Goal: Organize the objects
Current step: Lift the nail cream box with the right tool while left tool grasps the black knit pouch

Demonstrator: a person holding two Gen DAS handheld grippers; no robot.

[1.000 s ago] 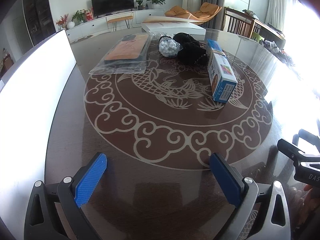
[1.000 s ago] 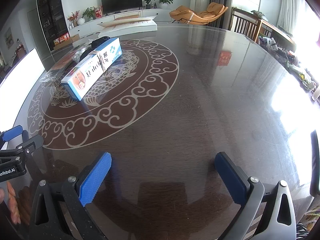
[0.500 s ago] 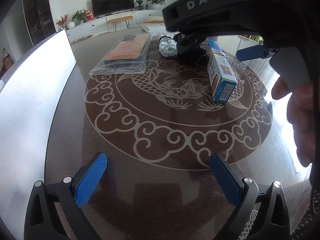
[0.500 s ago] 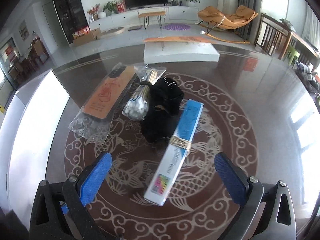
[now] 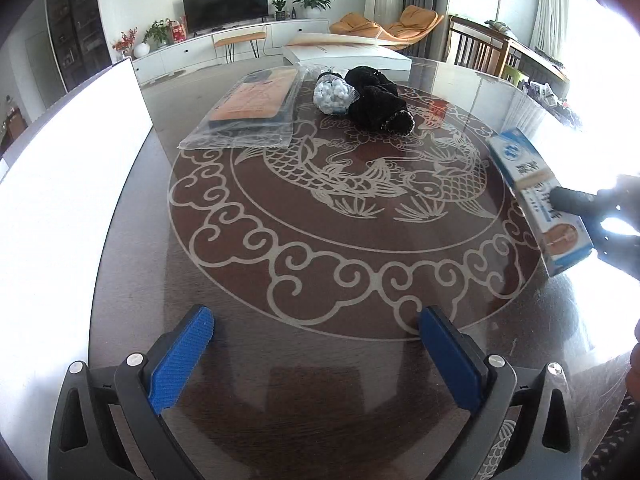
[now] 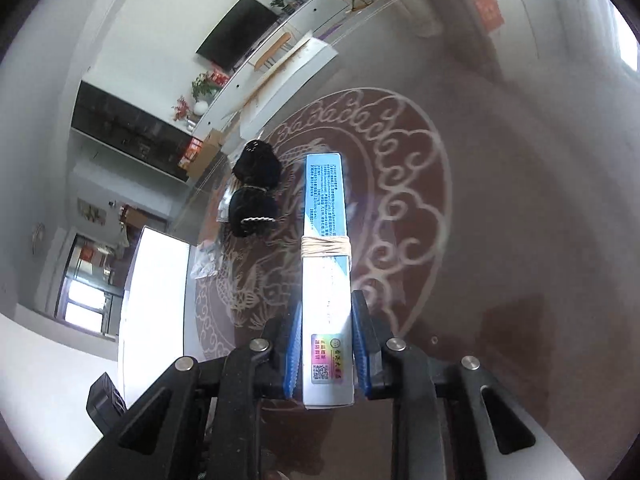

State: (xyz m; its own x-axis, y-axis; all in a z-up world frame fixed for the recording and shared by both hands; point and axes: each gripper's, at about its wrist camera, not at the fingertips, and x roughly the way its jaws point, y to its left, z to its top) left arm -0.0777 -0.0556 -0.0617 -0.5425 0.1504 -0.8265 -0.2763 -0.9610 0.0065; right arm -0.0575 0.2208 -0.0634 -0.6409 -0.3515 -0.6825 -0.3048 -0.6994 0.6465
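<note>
My right gripper (image 6: 326, 354) is shut on a long blue and white box (image 6: 326, 264) bound with a rubber band, holding it above the table; the box also shows at the right edge of the left wrist view (image 5: 536, 196). My left gripper (image 5: 316, 360) is open and empty, low over the near table edge. A black cloth bundle (image 5: 378, 100), a bag of small white balls (image 5: 332, 94) and a clear bag with an orange card (image 5: 252, 110) lie at the far side of the table.
The round dark glass table (image 5: 320, 380) has a fish pattern in the middle. A large white panel (image 5: 68, 200) stands along the left. A flat white box (image 5: 344, 50) lies at the far table edge.
My right gripper came down over the blue and white box, closed on it and lifted it off the centre of the table toward the right. My left gripper stayed still.
</note>
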